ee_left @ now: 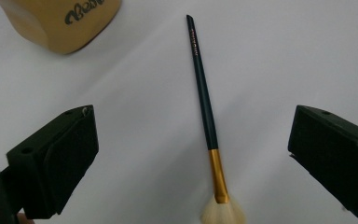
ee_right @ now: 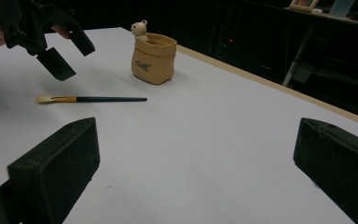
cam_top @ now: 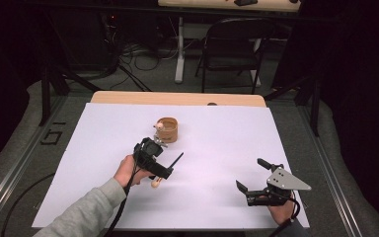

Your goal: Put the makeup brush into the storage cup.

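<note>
Directly above brush (ee_left: 207,114), left gripper (ee_left: 191,154) jaws spread; pot (cam_top: 168,129) near.

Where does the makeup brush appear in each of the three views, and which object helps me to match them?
High view: the brush lies left of centre, partly under the left gripper.
Left gripper view: centre, between the open jaws, bristles at the bottom edge.
Right gripper view: upper left, flat on the white sheet.
Shared landmark: the tan pouch-shaped holder.
</note>
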Motion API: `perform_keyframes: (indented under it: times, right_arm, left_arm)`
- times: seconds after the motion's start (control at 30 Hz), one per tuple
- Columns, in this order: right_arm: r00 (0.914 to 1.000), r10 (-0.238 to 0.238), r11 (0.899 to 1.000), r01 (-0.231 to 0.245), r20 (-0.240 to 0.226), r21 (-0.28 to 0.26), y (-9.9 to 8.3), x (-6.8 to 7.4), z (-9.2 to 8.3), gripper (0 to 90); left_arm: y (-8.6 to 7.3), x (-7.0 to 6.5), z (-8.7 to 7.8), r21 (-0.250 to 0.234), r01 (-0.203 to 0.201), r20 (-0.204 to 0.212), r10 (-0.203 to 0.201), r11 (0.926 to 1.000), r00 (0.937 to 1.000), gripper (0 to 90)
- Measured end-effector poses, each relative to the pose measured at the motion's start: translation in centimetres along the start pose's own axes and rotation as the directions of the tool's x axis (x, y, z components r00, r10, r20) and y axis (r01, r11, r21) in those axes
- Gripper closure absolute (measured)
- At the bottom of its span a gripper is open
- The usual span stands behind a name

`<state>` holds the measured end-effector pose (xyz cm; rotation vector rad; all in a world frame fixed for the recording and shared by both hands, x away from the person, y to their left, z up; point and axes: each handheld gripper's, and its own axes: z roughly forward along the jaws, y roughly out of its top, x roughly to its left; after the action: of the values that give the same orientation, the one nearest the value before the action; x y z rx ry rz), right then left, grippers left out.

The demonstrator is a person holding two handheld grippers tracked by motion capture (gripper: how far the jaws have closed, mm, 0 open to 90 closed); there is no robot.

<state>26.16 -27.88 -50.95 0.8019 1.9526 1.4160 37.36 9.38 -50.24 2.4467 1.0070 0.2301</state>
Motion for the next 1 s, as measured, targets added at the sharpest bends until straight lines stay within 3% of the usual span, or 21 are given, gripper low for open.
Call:
perform_keyframes:
  times: [0.1,0.27,0.53,0.8,1.0]
  right_arm:
    - [1.0,-0.003,1.0,0.003,-0.003,0.008,0.0,0.0,0.0,0.0]
    - [1.0,-0.001,1.0,0.001,0.0,-0.001,0.0,0.0,0.0,0.0]
    - [1.0,-0.003,1.0,0.003,-0.001,0.001,0.0,0.0,0.0,0.0]
    - [1.0,-0.004,1.0,0.004,0.001,0.006,0.0,-0.1,0.0,0.0]
    - [1.0,-0.001,1.0,0.001,0.003,0.009,0.0,-0.1,0.1,0.0]
  left_arm:
    - [0.4,0.2,0.2,0.046,0.005,0.011,-0.006,0.9989,0.9999,0.5]
    - [1.0,0.1,0.6,0.108,0.004,-0.006,-0.004,0.9942,1.0,0.1]
    - [1.2,0.0,1.6,0.219,-0.007,-0.006,0.009,0.9758,0.9999,0.9]
    - [1.7,-0.2,1.7,0.27,-0.034,0.011,0.032,0.9622,0.9994,22.1]
    - [1.9,-0.5,1.9,0.285,-0.05,0.028,0.044,0.9573,0.9986,35.5]
